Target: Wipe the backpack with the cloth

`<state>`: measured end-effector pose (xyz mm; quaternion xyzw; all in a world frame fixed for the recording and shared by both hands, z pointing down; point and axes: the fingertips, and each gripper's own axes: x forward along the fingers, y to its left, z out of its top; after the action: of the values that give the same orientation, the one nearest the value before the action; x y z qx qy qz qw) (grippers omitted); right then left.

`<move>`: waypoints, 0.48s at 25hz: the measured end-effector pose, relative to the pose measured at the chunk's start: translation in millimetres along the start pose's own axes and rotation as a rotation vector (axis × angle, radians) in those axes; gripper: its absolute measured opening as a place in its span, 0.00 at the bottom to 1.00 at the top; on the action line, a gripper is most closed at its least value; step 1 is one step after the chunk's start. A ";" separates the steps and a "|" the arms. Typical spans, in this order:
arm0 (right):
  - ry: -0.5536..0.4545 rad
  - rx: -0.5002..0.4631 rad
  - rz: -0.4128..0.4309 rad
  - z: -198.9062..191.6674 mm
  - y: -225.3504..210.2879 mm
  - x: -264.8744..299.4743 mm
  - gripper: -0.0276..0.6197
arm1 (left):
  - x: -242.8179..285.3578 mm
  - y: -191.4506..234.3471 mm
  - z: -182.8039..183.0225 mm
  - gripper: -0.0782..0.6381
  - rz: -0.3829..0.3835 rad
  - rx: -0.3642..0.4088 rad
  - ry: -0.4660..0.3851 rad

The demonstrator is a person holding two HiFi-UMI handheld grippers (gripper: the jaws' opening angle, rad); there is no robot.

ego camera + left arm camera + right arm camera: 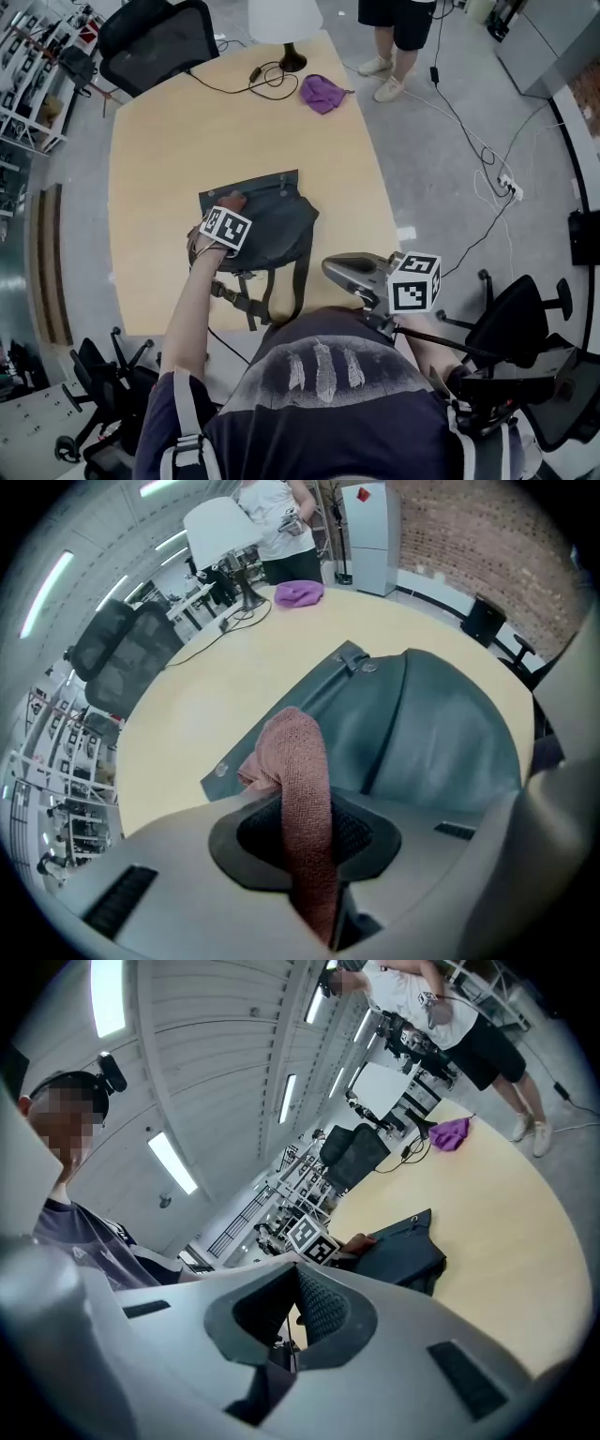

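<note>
A dark grey-green backpack point(272, 225) lies flat in the middle of the light wooden table point(169, 141), straps trailing toward the near edge. My left gripper point(229, 210) rests at the backpack's upper left corner, shut on a pinkish-brown cloth point(232, 200). In the left gripper view the cloth point(302, 780) arches out from between the jaws of the left gripper point(305, 832) and hangs onto the backpack point(431, 724). My right gripper point(332, 269) is held beyond the table's near right edge, close to my torso, shut and empty. The right gripper point(297, 1283) looks back toward the backpack point(403, 1251).
A purple cloth point(322, 93) lies at the table's far end beside a lamp base point(292, 62) and a black cable point(234, 86). An office chair point(159, 39) stands at the far left. A person point(394, 37) stands past the table. Floor cables and a power strip point(511, 186) are at right.
</note>
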<state>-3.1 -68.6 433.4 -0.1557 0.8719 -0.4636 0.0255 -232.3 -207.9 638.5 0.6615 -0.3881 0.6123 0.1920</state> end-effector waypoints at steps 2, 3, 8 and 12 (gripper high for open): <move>-0.015 0.012 0.021 4.7 -1.7 -5.8 0.05 | -2.3 -20.0 19.0 0.22 -0.043 0.025 -0.003; -0.022 0.018 0.029 7.1 -2.8 -8.3 0.05 | -2.8 -28.7 29.3 0.22 -0.055 0.034 -0.006; -0.007 0.022 0.049 7.3 -4.6 -16.1 0.05 | 4.3 -49.0 49.7 0.22 -0.025 0.168 0.045; 0.002 0.033 0.043 10.2 -11.8 -26.7 0.05 | 5.8 -55.9 67.1 0.22 -0.072 0.178 0.015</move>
<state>27.1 -75.1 434.6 -0.1360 0.8674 -0.4772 0.0372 -146.4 -223.5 644.6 0.6848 -0.3067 0.6421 0.1573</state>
